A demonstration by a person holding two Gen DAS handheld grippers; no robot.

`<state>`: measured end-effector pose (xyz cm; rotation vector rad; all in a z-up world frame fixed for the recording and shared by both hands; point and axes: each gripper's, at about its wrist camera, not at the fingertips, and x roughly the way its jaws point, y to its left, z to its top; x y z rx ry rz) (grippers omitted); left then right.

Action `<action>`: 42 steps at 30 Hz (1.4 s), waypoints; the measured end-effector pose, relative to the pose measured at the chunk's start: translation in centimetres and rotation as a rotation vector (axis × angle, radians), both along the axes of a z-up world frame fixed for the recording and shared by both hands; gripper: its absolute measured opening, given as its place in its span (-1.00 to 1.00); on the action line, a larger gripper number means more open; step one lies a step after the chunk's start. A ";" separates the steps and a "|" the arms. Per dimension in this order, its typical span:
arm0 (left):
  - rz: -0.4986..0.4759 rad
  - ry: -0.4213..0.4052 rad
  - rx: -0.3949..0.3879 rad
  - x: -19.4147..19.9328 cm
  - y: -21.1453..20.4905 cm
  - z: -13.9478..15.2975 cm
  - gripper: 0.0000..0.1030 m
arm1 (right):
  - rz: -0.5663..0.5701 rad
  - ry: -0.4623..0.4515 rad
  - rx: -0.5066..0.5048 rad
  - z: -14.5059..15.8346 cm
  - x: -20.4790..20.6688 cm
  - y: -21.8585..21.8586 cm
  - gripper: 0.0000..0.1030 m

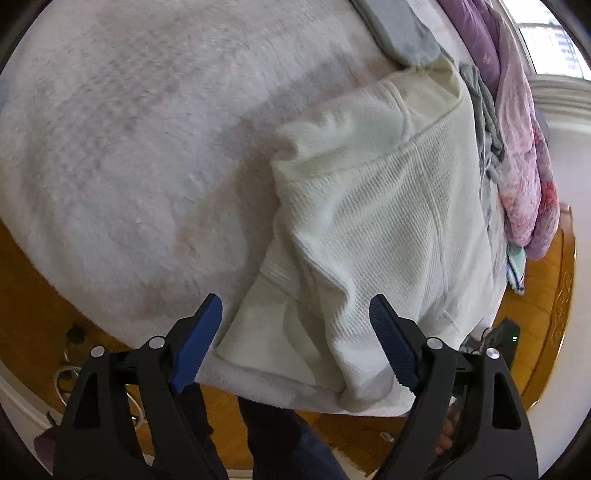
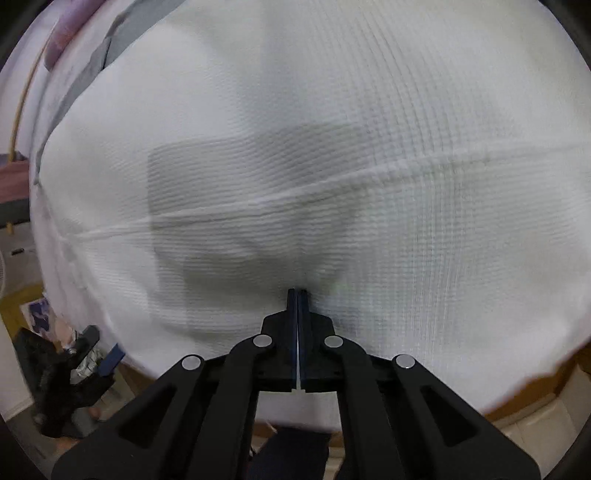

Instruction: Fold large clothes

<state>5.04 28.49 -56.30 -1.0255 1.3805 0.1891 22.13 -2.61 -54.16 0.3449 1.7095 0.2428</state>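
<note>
A large cream-white waffle-knit garment [image 1: 380, 206] lies partly folded on a fluffy white blanket [image 1: 129, 147] covering the bed. My left gripper [image 1: 295, 317] is open and empty, hovering above the garment's near corner by the bed's edge. In the right wrist view the same garment [image 2: 332, 147] fills nearly the whole frame. My right gripper [image 2: 297, 295] is shut on a pinch of this fabric, and a thin sliver of white cloth shows between its blue pads.
A grey cloth [image 1: 402, 29] and a pile of purple and pink bedding [image 1: 517, 129] lie at the bed's far right. The wooden bed frame [image 1: 554, 295] and the floor lie below. The other gripper [image 2: 85, 365] shows at lower left in the right wrist view.
</note>
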 end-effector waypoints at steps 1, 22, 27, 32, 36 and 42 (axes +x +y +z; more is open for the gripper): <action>-0.010 0.007 0.010 0.1 -0.3 -0.1 0.60 | -0.026 0.012 0.006 0.1 0.0 -0.3 -1.00; 0.101 0.050 -0.191 -0.9 0.6 -3.4 -0.78 | 0.278 -0.226 0.099 5.9 -5.7 3.2 -0.11; 0.085 0.014 -0.214 -0.1 0.3 -1.8 -0.85 | 0.479 -0.306 0.174 6.3 -6.7 8.1 0.10; 0.064 -0.024 -0.233 0.5 0.7 0.5 -0.86 | 0.567 -0.325 0.215 5.4 -7.6 11.6 0.12; 0.071 -0.052 -0.249 0.5 0.1 1.2 -0.87 | 0.611 -0.337 0.231 4.7 -8.7 12.5 0.21; 0.089 -0.058 -0.284 0.2 0.4 0.8 -0.90 | 0.703 -0.436 0.083 3.5 -9.4 14.1 0.30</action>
